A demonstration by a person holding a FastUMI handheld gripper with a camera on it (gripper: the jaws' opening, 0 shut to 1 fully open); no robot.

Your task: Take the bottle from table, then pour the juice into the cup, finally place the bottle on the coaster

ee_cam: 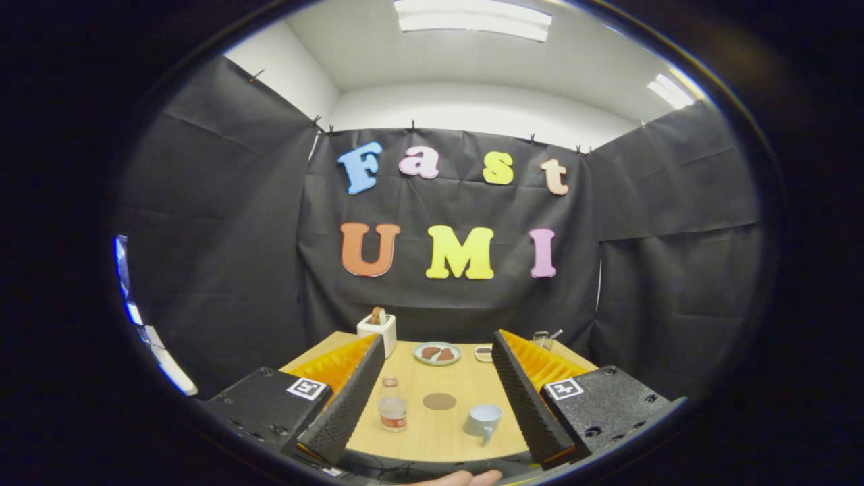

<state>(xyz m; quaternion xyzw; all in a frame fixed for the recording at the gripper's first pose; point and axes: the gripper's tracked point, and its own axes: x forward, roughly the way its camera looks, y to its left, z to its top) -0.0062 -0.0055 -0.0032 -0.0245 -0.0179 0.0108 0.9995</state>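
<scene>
Upright bottle (392,405), round coaster (439,401), cup (483,420) well apart.

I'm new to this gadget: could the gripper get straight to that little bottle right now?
Probably yes: the gripper is open, and the bottle stands upright on the table between the fingers, apart from the cup and coaster.

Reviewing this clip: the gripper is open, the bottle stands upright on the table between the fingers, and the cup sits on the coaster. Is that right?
Not quite. In the gripper view the cup is not on the coaster; it stands on the table beside it, apart, and the coaster is bare. The rest holds: the gripper is open and the bottle stands upright on the table between the fingers.
</scene>
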